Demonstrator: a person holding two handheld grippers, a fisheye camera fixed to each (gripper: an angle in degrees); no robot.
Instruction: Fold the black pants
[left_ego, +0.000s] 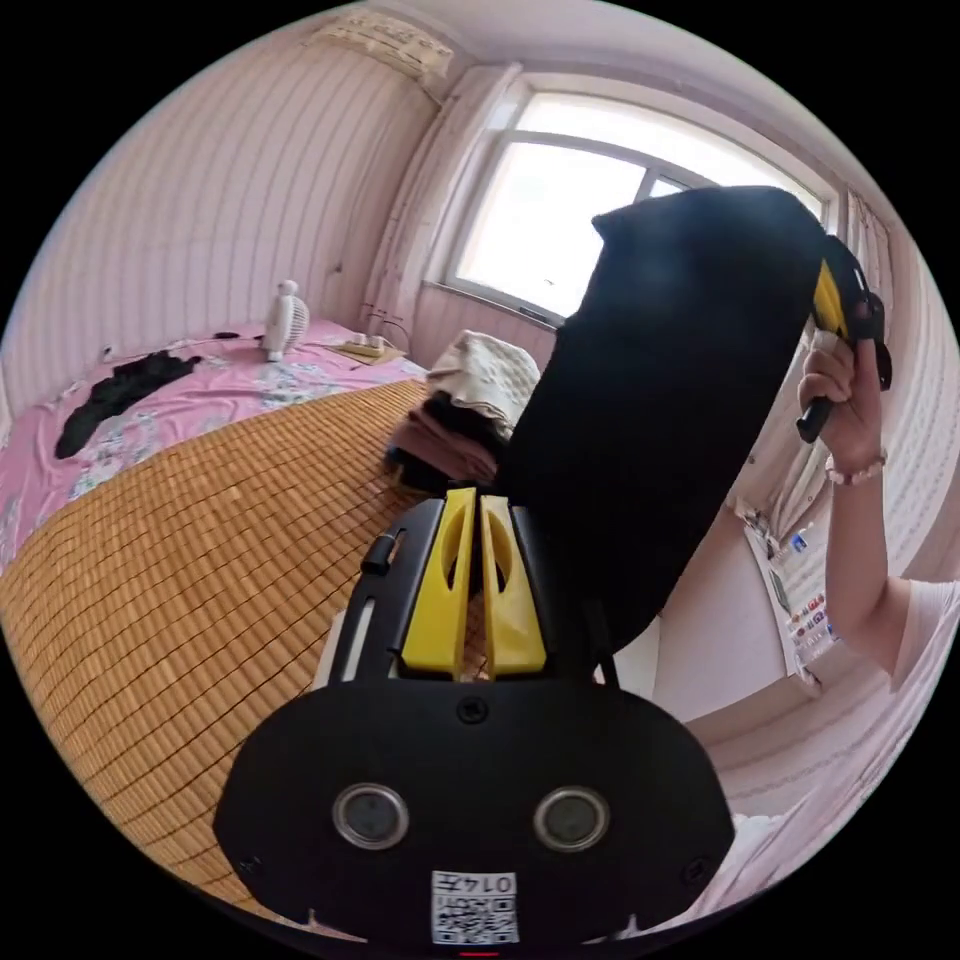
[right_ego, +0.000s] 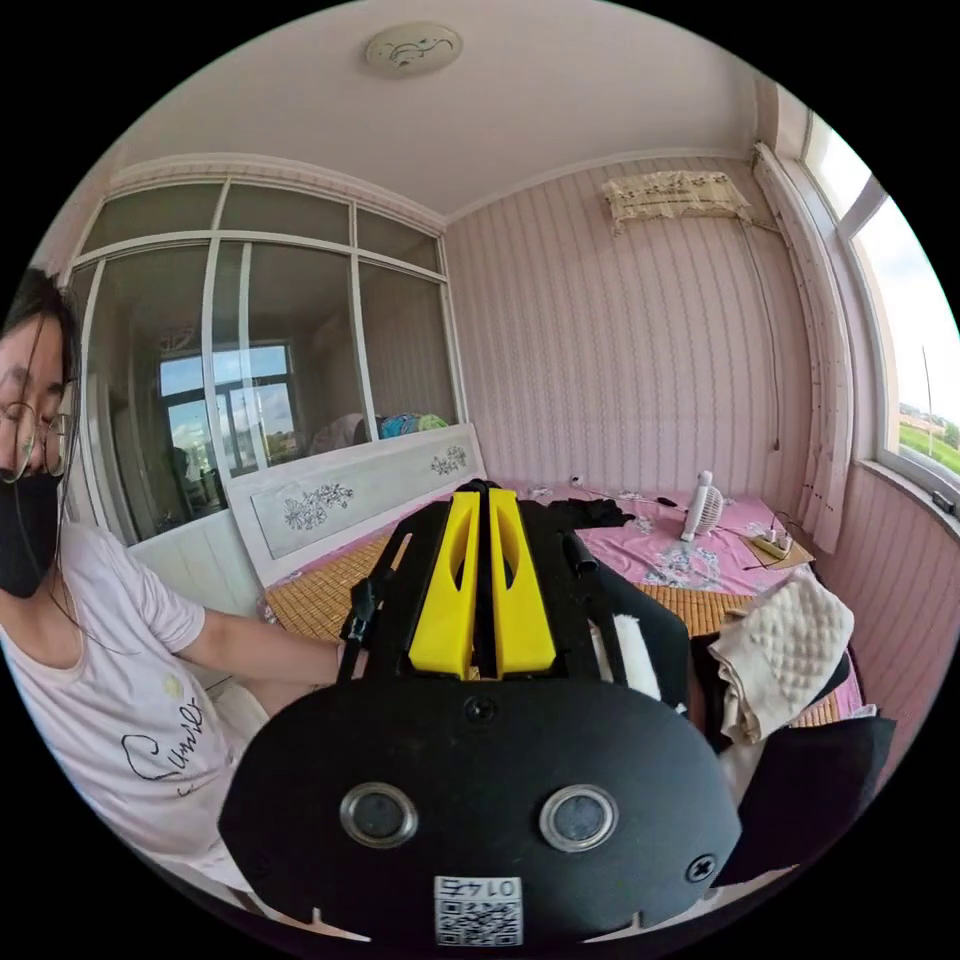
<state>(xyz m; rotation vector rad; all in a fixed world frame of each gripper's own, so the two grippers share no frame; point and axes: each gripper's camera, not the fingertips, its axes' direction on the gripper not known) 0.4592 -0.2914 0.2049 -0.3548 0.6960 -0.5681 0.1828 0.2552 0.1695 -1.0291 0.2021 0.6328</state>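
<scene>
Above the woven amber bamboo mat (left_ego: 200, 560), the soft black cloth pants (left_ego: 660, 400) hang stretched in the air between two grippers. Left gripper (left_ego: 478, 520): yellow jaws pinched on the lower edge. Right gripper (left_ego: 835, 300): at the top edge, grip hidden; its own view shows jaws (right_ego: 482, 520) closed together. Fabric looks light, limp, matte; best held at hem corners. Folded cream quilted cloth (right_ego: 790, 640) tops a nearby pile.

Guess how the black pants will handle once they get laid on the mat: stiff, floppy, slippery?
Probably floppy: the black pants hang in one limp sheet between the left gripper and the right gripper, with no stiffness showing. Likely light, since one raised hand carries the top edge. On the woven mat they may drag rather than slide, though that is uncertain.
</scene>
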